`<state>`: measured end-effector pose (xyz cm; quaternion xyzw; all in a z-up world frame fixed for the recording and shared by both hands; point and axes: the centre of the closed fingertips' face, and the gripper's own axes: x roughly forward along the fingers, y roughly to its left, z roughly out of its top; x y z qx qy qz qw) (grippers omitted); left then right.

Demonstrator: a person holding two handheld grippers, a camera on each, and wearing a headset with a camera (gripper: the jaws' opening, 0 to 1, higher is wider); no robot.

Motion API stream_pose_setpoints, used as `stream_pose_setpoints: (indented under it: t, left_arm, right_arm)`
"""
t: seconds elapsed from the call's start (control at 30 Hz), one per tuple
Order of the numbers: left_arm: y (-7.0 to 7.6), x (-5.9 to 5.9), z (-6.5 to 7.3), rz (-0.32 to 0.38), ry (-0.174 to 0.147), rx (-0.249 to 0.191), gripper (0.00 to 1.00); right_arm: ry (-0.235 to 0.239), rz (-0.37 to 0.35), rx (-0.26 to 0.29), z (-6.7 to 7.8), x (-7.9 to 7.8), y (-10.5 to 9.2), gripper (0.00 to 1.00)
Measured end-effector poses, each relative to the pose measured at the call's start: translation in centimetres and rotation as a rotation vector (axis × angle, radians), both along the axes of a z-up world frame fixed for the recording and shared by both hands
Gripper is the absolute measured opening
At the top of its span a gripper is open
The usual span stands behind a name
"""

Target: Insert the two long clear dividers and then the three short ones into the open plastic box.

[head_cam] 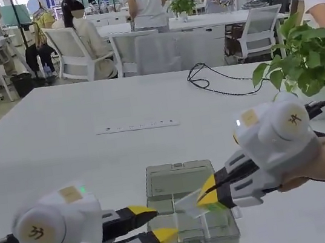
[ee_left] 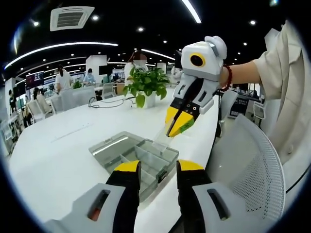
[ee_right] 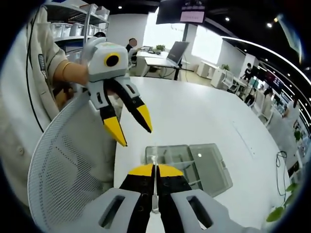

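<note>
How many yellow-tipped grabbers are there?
2. The left white gripper with yellow-tipped jaws is open, beside the open clear plastic box; the right white gripper is shut on a thin clear plastic divider over that box.

the box (head_cam: 228, 234) sits on the table (head_cam: 61, 142) near its front edge, its lid (head_cam: 177, 177) lying open on the far side. the left gripper (head_cam: 165, 221) is just left of the box; the right gripper (head_cam: 203, 199) holds a divider (head_cam: 187, 203) above its middle. a long strip (head_cam: 139, 126) lies farther back, a plant (head_cam: 313, 62) at the far right.
</note>
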<state>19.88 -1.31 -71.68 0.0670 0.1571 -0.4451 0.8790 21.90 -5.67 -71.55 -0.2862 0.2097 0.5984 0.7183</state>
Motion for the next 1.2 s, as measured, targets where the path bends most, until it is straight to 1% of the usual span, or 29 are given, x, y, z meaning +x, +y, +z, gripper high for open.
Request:
stream_pose_setpoints:
  t: [0.07,0.1,0.2,0.33,0.4,0.47,0.53,0.67,0.73,0.87,0.97,1.07,1.2]
  left_arm:
    - [0.0,0.1,0.1,0.010,0.003,-0.014,0.31]
    - [0.1,0.1,0.1,0.015,0.005,-0.016,0.32]
    - [0.2,0.2,0.0,0.032,0.011,-0.023,0.39]
    - [0.3,0.4,-0.2,0.052,0.015,-0.027,0.45]
    - [0.3,0.5,-0.3,0.060,0.019,-0.031,0.48]
    - [0.3,0.6,-0.3,0.068,0.022,-0.036,0.50]
    - [0.2,0.6,-0.3,0.070,0.036,-0.050,0.52]
    - [0.2,0.9,-0.2,0.081,0.041,-0.073,0.55]
    - [0.2,1.0,-0.3,0.083,0.043,-0.072,0.56]
    - [0.3,1.1,-0.8,0.086,0.047,-0.050,0.59]
    - [0.4,1.2,-1.0,0.089,0.050,-0.047,0.62]
    - [0.5,1.3,-1.0,0.098,0.056,-0.050,0.64]
    - [0.7,1.6,-0.8,0.107,0.052,-0.064,0.66]
  right_arm:
    - [-0.003,-0.007,-0.012,-0.2,0.4,-0.2,0.02]
    - [-0.005,-0.019,-0.018,-0.3,0.7,-0.3,0.02]
    - [-0.007,-0.036,-0.028,-0.4,1.3,-0.4,0.02]
    - [-0.015,-0.052,-0.055,-1.0,2.1,-0.7,0.02]
    - [-0.019,-0.062,-0.057,-1.1,2.6,-0.8,0.02]
    - [-0.017,-0.068,-0.060,-1.3,2.9,-0.8,0.02]
    - [-0.022,-0.066,-0.069,-1.5,3.1,-0.8,0.02]
    - [-0.017,-0.082,-0.077,-2.0,3.6,-0.8,0.02]
    - [-0.011,-0.087,-0.079,-2.3,3.8,-0.9,0.02]
    - [-0.004,-0.097,-0.086,-2.8,4.1,-0.9,0.02]
    - [0.005,-0.107,-0.094,-3.2,4.3,-1.0,0.02]
    - [0.008,-0.114,-0.109,-3.7,4.6,-1.2,0.02]
    - [0.021,-0.120,-0.108,-3.9,4.8,-1.2,0.02]
